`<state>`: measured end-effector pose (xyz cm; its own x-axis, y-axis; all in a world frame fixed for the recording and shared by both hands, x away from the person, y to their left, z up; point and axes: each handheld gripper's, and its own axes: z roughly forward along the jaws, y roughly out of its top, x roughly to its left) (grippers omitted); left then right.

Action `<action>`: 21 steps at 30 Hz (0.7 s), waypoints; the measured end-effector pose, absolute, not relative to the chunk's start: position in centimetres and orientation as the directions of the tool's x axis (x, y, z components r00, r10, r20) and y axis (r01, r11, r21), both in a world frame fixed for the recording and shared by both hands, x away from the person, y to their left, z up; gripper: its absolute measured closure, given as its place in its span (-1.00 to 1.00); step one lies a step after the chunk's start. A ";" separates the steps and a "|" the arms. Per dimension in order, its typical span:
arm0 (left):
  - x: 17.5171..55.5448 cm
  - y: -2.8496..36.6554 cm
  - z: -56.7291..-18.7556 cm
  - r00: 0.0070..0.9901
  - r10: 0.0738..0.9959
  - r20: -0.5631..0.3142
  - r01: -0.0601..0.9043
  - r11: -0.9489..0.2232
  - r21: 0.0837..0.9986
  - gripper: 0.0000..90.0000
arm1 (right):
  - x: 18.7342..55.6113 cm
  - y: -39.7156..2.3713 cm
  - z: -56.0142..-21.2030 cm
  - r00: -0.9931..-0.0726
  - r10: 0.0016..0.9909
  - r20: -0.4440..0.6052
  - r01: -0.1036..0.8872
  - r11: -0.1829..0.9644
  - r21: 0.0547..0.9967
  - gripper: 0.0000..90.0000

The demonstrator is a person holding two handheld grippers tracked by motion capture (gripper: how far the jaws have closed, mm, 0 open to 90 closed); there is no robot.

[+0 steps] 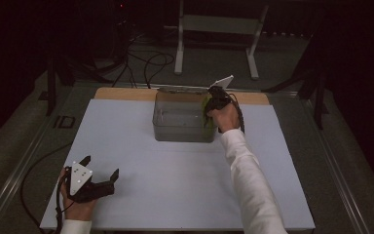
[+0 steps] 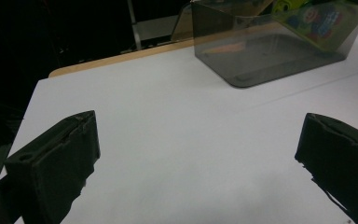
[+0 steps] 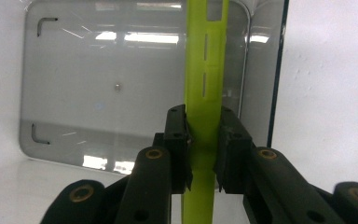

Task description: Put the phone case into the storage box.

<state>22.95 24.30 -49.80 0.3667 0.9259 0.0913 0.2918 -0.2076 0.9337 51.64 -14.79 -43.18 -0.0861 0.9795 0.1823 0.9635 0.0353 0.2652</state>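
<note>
right gripper [image 3: 204, 148]: clenching a thin lime-green packet [image 3: 205, 74] edge-on, pads pressing both flat faces, pointing down over the box
why held so: gripping it by the narrow edge is keeping it upright and slim, probably for slipping it down along the box's right wall
packet place: hanging inside the smoky clear box [image 1: 182, 119], by the right wall, bottom end hidden behind the jaws
packet look: flat, bright green, small slots along one face; through the box wall [image 2: 279, 42] it is showing colourful cartoon print [image 2: 314, 21]
box: sitting at the far middle of the white table [image 1: 175, 185], open top, nothing else seen in it
left gripper [image 1: 100, 175]: released, jaws standing wide, holding nothing, resting near the front left corner, well apart from the box
why there: looking parked out of the way
</note>
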 end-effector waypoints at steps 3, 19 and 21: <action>22.9 24.3 -49.8 0.367 0.926 0.091 0.292 -0.208 0.934 -1.00 | 51.7 -14.7 -43.3 -0.081 0.980 0.183 0.965 0.031 0.260 0.71; 22.9 24.4 -49.8 0.366 0.926 0.092 0.291 -0.208 0.934 -1.00 | 51.9 -14.6 -44.0 -0.072 0.979 0.190 0.967 0.022 0.253 0.68; 22.9 24.3 -49.8 0.366 0.926 0.092 0.291 -0.208 0.934 -1.00 | 51.9 -14.6 -44.0 -0.069 0.979 0.191 0.968 0.019 0.252 0.68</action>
<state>22.93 24.34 -49.78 0.3663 0.9260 0.0915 0.2913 -0.2075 0.9338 51.86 -14.64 -44.04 -0.0687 0.9791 0.1914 0.9675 0.0185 0.2521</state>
